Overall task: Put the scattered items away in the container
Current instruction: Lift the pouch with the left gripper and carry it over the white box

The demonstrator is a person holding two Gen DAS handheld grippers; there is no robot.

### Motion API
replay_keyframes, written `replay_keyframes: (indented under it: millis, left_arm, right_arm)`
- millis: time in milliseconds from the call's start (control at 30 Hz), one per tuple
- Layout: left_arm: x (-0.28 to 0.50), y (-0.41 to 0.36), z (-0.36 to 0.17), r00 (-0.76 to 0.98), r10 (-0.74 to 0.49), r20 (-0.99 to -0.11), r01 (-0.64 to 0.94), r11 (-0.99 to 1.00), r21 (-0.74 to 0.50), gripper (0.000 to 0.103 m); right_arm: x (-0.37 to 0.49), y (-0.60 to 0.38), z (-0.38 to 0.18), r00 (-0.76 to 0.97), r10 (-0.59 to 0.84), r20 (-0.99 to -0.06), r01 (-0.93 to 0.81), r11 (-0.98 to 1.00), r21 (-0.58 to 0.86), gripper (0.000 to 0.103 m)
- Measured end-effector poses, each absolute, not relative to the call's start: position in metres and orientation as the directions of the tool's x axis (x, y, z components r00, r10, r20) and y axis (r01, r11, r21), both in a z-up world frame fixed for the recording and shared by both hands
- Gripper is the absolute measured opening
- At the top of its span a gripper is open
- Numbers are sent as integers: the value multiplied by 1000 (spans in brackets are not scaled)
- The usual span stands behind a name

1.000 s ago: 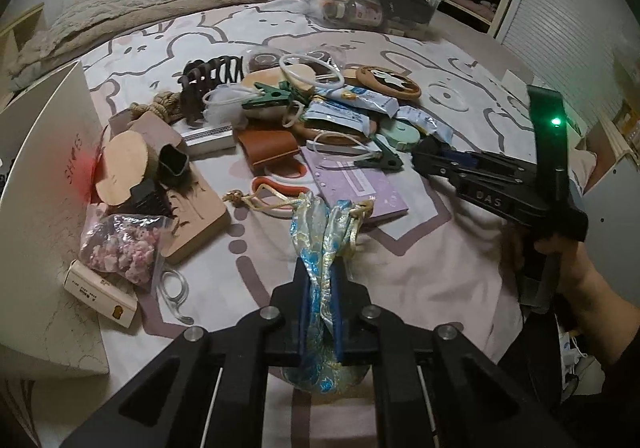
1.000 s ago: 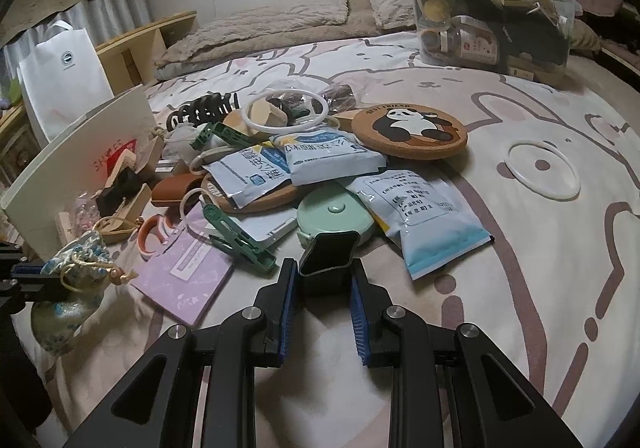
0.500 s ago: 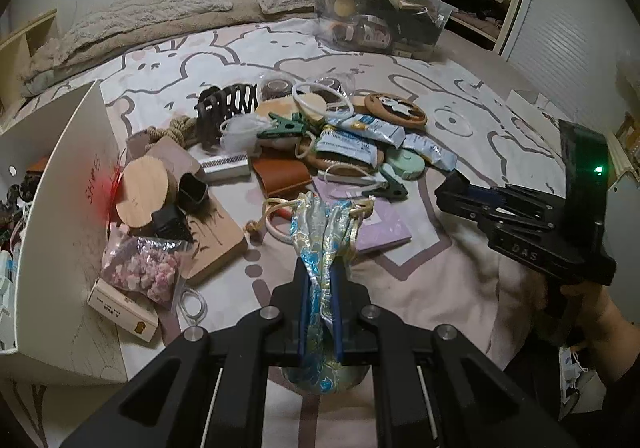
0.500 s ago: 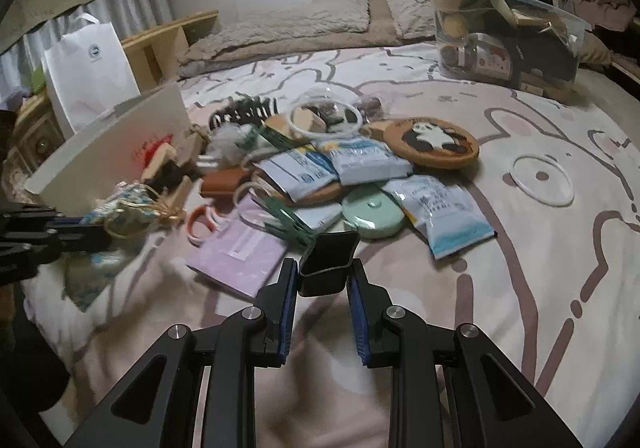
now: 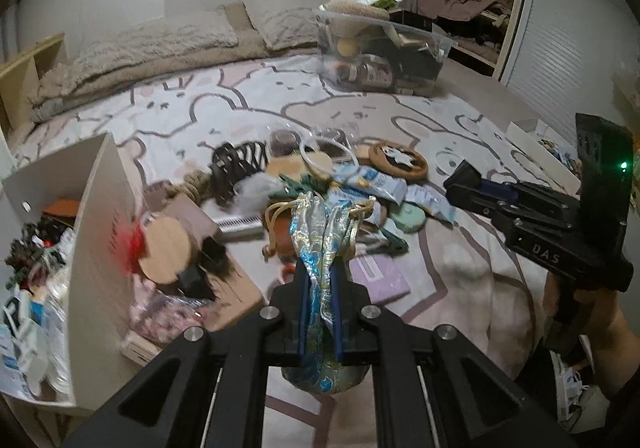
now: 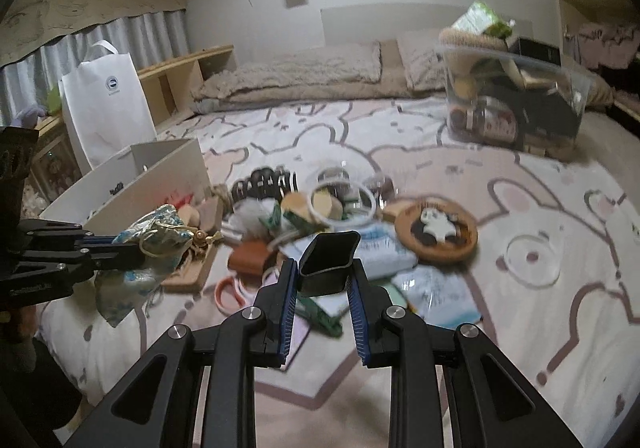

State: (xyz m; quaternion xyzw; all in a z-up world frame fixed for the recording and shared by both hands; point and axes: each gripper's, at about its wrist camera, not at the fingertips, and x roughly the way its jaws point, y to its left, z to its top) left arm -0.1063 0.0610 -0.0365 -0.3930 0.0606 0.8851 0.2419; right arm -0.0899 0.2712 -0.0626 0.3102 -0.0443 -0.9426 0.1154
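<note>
- The pouch (image 5: 320, 248) was shiny blue-and-silver brocade with a gold drawstring, its neck bunched upward at the lower centre of the left wrist view; the small black cup (image 6: 329, 263) was dark, squarish and open-topped, at the centre of the right wrist view
- The white box (image 5: 100, 215) sat at the left edge of the left view, part-filled with clutter; the clear bin (image 5: 384, 47) stood at upper centre, already full
- The pile (image 5: 320, 183) in mid-frame was blurred and its smaller pieces were hard to tell apart; the pouch's bottom was hidden behind the gripper body; the box was cut off by the frame edge
- The left gripper (image 5: 320, 288) was clenched tight on the pouch's neck, holding it above the bedspread (image 5: 460, 288); the right gripper (image 6: 325, 288) was clamped on the cup's sides, jaws kept apart only by its width
</note>
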Motion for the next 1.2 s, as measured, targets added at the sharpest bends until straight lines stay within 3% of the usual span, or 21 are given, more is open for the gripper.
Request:
replay_keyframes:
  millis: [1200]
  left_arm:
    - [-126,-36,94,-822,340,-456,-360,-932,-47,10]
  right_arm:
    - [-130,189,42,-870,-329,-366,321,-943,84,26]
